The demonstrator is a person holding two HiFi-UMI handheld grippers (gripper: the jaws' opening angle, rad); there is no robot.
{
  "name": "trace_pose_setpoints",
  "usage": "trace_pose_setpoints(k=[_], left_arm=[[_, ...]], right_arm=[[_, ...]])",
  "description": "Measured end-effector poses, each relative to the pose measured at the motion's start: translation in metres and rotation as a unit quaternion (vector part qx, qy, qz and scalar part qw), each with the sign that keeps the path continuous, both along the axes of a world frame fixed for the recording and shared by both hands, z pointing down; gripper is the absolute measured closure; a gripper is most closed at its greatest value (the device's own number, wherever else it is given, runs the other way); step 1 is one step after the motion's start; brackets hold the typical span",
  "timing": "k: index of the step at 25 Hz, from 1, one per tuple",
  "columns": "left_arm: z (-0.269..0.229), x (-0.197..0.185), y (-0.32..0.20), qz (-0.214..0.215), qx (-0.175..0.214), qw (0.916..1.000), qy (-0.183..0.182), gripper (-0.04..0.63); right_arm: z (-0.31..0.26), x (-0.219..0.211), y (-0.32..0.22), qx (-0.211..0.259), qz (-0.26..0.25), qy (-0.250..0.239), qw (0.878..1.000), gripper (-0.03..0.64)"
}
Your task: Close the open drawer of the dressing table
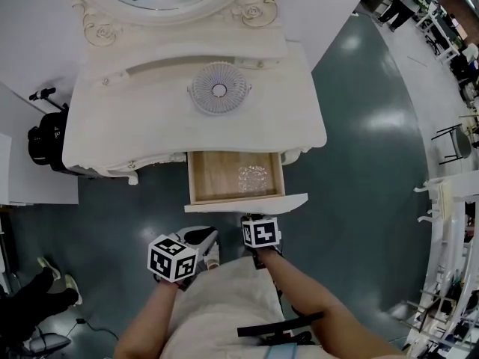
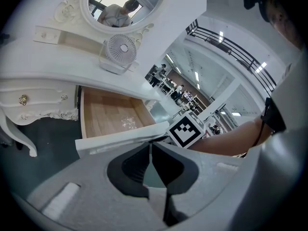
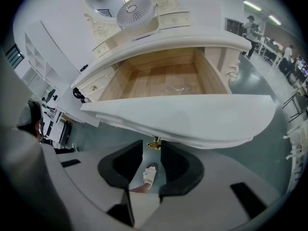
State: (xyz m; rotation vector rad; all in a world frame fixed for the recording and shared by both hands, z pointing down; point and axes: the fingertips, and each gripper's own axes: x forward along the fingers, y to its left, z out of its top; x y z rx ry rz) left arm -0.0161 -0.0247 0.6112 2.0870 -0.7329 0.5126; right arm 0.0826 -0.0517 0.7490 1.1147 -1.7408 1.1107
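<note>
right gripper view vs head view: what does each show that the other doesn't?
Right gripper view only: the brass knob under the drawer front, pinched between the fingers of the right gripper.
Head view only: the left gripper, held short of the drawer front, and the whole tabletop.
Both: the open drawer with its wooden bottom, something clear and crinkled lying in it, and the fan on top.
</note>
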Motion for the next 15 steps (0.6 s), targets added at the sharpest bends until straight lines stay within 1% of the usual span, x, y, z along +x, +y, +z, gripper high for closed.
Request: trace_pose_setpoints(k=[8, 15], left_arm=[[0.003, -0.002, 0.0, -0.009, -0.004, 1.0, 0.001, 0.584], [0.011, -0.006, -0.001, -0.014, -0.013, 0.9998, 0.002, 0.584]], right_arm=[[0.0, -0.001, -0.007, -0.011, -0.005, 0.001, 1.0, 0.494], [0.001, -0.002, -0.015, -0.01, -0.003, 0.006, 1.0, 0.494]])
